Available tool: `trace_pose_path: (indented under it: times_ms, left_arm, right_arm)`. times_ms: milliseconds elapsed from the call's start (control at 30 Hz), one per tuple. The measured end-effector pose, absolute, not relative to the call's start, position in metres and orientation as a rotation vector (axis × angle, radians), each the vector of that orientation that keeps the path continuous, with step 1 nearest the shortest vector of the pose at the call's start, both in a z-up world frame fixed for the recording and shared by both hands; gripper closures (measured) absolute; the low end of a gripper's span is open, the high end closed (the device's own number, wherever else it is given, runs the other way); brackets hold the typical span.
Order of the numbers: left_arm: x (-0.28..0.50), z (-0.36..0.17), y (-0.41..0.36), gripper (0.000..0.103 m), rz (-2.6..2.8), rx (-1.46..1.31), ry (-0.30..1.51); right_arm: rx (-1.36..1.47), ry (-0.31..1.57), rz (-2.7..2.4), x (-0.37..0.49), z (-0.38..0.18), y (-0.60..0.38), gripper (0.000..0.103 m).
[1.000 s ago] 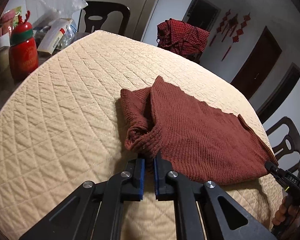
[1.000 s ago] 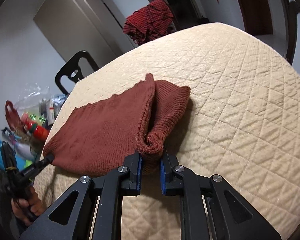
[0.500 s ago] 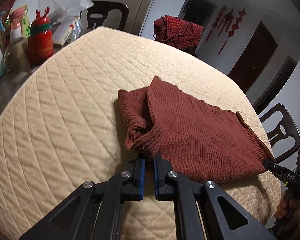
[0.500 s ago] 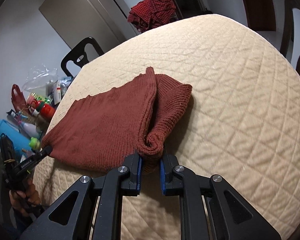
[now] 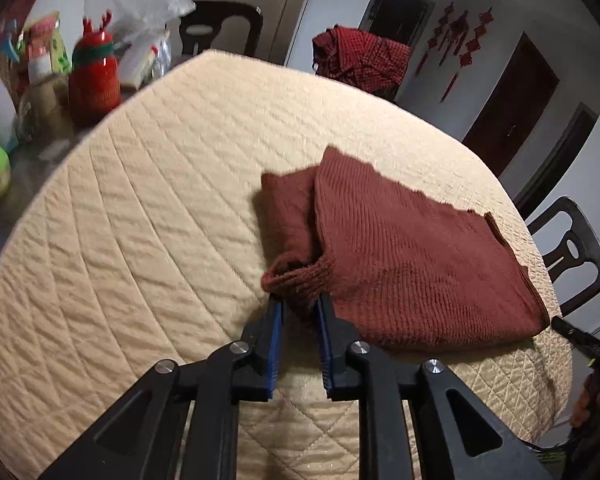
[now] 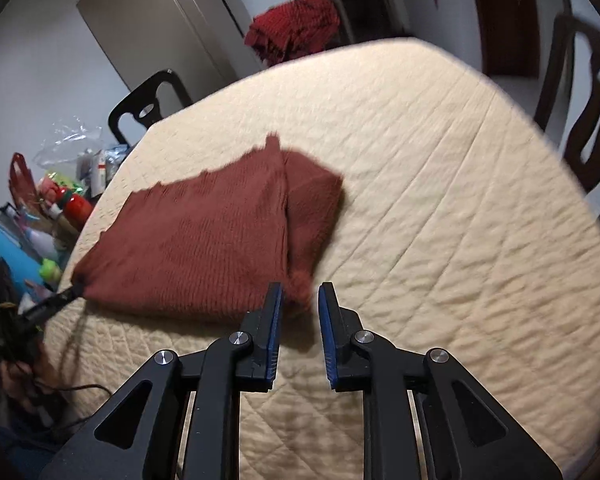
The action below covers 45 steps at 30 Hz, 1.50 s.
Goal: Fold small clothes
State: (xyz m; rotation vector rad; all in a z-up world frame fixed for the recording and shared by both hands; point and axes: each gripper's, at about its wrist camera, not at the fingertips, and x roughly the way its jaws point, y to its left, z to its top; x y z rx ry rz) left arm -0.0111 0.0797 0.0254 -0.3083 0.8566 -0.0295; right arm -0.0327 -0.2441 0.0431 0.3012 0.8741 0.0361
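Where ribbed, rust sweater (image 5: 412, 264) folds flat.

Round tabletop (image 5: 148, 216) w/ beige quilted cover. Dark chairs (image 5: 568, 252) around; red plaid cloth (image 5: 364, 60) over one. White walls, dark doors (image 5: 512, 108), red wall ornaments (image 5: 460, 36).

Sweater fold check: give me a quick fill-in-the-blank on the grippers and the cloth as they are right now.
1. The left gripper has its jaws ____.
2. The right gripper has its jaws ____.
3. The folded sweater is ____ in colour.
4. The sweater lies on a quilted ____ table cover.

Missing words: open; open; rust red; beige
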Motion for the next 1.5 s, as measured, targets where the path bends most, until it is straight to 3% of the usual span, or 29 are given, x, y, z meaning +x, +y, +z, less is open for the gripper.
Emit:
trace_pose_path:
  times_ms: [167,300,533,800,1500]
  left_arm:
    - [-0.002,0.048,0.068,0.083,-0.022,-0.231,0.773]
    - [0.012,0.05,0.055,0.083,-0.064,-0.209,0.753]
    - [0.045,0.012,0.035,0.083,-0.079,-0.154,0.864]
    - [0.052,0.028,0.021,0.083,-0.043,-0.068,0.828]
    - [0.069,0.017,0.013,0.082,-0.013,-0.039,0.844]
  right_arm:
    - [0.27,0.773,0.109,-0.021,0.059,-0.225,0.085]
    - [0.249,0.807,0.149,0.009,0.037,-0.208,0.085]
    - [0.292,0.852,0.106,0.026,0.013,-0.225,0.091]
    - [0.268,0.813,0.118,0.031,0.032,-0.219,0.091]
    - [0.256,0.84,0.07,0.056,0.014,-0.222,0.091]
